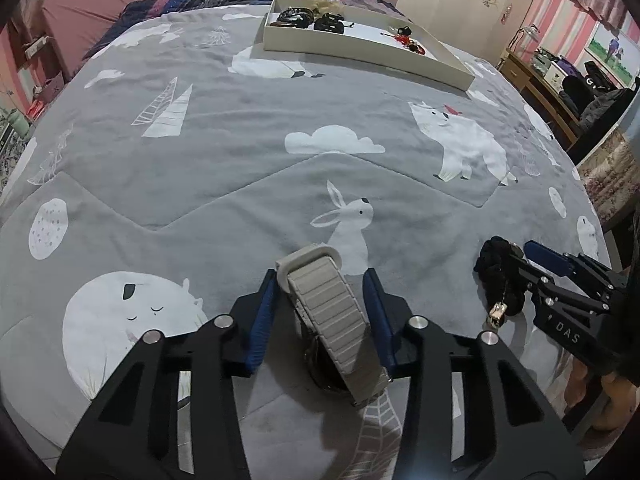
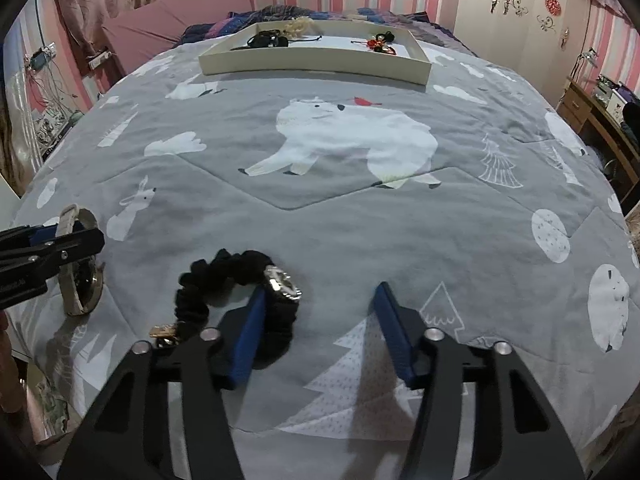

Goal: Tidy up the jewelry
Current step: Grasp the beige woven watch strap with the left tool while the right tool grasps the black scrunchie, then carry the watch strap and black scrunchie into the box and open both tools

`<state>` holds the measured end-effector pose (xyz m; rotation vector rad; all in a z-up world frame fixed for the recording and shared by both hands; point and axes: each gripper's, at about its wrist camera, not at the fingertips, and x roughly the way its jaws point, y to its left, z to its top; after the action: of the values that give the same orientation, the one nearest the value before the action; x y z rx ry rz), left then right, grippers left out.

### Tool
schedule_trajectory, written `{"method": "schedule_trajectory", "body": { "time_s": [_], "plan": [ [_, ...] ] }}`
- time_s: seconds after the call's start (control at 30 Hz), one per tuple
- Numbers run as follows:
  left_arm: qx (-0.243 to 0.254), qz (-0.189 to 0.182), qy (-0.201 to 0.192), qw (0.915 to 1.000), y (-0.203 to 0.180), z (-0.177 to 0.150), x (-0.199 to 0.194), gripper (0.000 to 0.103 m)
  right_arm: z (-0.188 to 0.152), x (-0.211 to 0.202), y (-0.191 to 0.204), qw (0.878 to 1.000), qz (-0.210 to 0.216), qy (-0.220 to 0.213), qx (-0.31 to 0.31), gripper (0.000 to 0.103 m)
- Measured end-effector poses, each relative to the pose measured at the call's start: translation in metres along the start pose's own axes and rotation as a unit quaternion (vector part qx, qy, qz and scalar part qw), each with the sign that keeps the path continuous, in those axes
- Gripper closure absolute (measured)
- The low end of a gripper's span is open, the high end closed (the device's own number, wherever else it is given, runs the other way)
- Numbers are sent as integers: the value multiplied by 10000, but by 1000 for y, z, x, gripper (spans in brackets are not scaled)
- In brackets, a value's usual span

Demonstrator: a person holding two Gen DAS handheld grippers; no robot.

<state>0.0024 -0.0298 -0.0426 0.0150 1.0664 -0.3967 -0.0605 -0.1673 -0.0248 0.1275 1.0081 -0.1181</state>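
My left tongs (image 1: 320, 280) straddle the grey-strapped watch (image 1: 324, 304) on the bed's grey blanket (image 1: 240, 168); I cannot tell if the pads press it. My right tongs (image 2: 320, 292) stand spread just beside the watch, one finger (image 2: 248, 328) over a black scrunchie bracelet (image 2: 200, 280). The cream tray (image 2: 312, 66) lies well beyond the watch.

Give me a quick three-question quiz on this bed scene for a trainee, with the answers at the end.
1. True or false: the cream tray is empty.
2. What lies between the left gripper's fingers? A) grey-strap watch B) red ornament C) nothing
3. Fill in: the scrunchie-band watch at the right gripper has a ___ band.
Key: 1 false; 2 A; 3 black.
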Motion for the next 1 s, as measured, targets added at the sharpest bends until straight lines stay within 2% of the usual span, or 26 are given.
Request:
{"method": "schedule_trajectory", "body": {
  "time_s": [0.03,0.07,0.2,0.57,0.8,1.0],
  "plan": [
    [7,-64,16,10000,0,0,0,76,0,0,0,10000,22,-3,5,61],
    [4,-174,71,9998,-1,1,2,78,1,0,0,10000,48,-6,0,66],
    [38,-189,75,9998,-3,3,3,79,3,0,3,9999,125,-14,-65,86],
    [209,-288,-160,9992,-9,24,-8,84,17,-6,-3,9996,180,-196,-45,88],
    [197,-274,-347,9988,-6,69,-8,85,61,-15,-13,9980,-17,-621,-58,88],
    [271,-236,-583,9977,-12,124,-7,85,118,-18,-23,9940,-161,-1080,-96,88]
  ]
}}
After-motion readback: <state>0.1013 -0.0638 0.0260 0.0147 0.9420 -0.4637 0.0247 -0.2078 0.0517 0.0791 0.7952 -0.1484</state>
